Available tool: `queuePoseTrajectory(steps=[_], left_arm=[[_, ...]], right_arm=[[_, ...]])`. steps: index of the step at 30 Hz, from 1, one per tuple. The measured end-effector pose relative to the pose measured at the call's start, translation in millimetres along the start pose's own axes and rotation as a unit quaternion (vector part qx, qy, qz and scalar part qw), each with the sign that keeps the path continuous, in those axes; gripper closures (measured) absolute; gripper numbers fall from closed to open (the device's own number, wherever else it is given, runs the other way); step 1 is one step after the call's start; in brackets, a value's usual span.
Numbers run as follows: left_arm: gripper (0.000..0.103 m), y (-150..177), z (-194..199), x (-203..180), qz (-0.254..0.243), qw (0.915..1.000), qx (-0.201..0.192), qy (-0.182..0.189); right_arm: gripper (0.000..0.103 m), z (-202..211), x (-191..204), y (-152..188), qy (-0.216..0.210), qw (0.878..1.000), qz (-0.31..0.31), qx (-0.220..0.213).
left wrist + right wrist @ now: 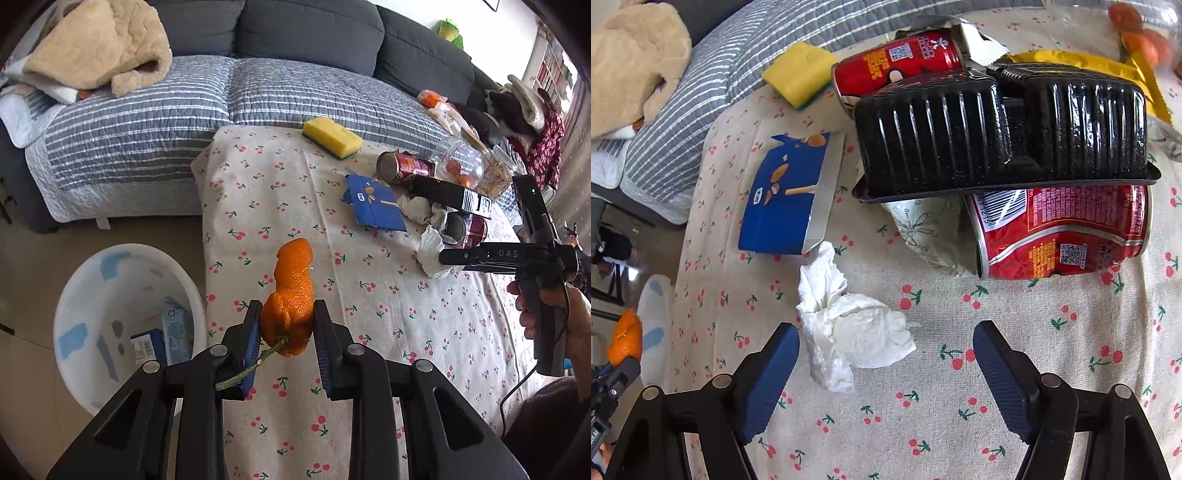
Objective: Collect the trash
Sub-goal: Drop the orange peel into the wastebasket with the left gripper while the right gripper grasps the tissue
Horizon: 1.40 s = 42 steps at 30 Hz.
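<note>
My left gripper (pixel 287 309) is shut on a piece of orange peel (pixel 293 288) with a green stem, held above the cherry-print tablecloth (pixel 273 192) near its left edge. A white bin (pixel 122 280) stands on the floor to the lower left, with blue cartons (pixel 162 339) inside. My right gripper (pixel 886 328) is open over the cloth, and a crumpled white tissue (pixel 857 332) lies between its fingers, close to the left pad (pixel 775 369). The right pad is well apart from it. The held peel (pixel 626 339) shows at the far left edge of the right wrist view.
Beyond the tissue lie a black ribbed plastic tray (pixel 997 136) resting on two red cans (pixel 1060 229) (pixel 901 62), crumpled printed paper (pixel 923 229), a flattened blue box (pixel 783 210), a yellow sponge (pixel 799 72) and a yellow wrapper (pixel 1071 59). A grey sofa with striped quilt (pixel 140 122) borders the table.
</note>
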<state>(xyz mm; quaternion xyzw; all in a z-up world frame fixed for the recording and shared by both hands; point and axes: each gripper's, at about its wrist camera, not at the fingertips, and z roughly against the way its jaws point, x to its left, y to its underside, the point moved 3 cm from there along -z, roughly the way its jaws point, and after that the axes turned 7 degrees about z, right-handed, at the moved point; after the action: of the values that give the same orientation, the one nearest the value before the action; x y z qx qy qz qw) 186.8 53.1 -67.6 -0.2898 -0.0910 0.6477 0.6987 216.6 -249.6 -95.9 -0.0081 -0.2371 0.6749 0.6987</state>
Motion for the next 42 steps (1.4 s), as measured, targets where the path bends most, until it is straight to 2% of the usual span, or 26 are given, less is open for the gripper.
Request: queuePoseTrajectory(steps=[3,7,11,14,16,19,22,25,34,42], left_arm=[[0.074,1,1,3,0.004,1.0,-0.001,-0.004],[0.074,2,3,7,0.007,0.9999,-0.001,-0.009],[0.074,4,6,11,0.009,0.9999,-0.003,-0.012],[0.074,5,10,15,0.013,0.9998,-0.006,-0.014],[0.074,6,13,17,0.017,0.9997,-0.009,-0.014],[0.074,7,18,22,0.02,0.9996,-0.014,-0.015],[0.074,8,25,29,0.023,0.9993,-0.02,-0.021],[0.074,9,31,39,0.029,0.9988,-0.027,-0.03],[0.074,10,40,76,0.042,0.9946,-0.048,-0.081],[0.073,10,30,103,0.044,0.988,-0.059,-0.136]], right_arm=[[0.036,-6,-1,1,0.007,1.0,-0.003,0.007],[0.038,-8,0,4,0.018,1.0,-0.006,0.006],[0.044,-13,16,8,0.028,0.999,0.026,0.012],[0.055,-18,29,10,0.034,0.998,0.06,0.015],[0.067,-20,34,11,0.023,0.997,0.069,0.015],[0.073,-19,40,13,0.033,0.995,0.093,0.004],[0.076,-15,52,15,0.049,0.991,0.124,-0.01],[0.076,-8,63,15,0.048,0.989,0.136,-0.024],[0.076,12,101,23,0.027,0.983,0.174,-0.056],[0.076,16,135,35,0.004,0.977,0.203,-0.065]])
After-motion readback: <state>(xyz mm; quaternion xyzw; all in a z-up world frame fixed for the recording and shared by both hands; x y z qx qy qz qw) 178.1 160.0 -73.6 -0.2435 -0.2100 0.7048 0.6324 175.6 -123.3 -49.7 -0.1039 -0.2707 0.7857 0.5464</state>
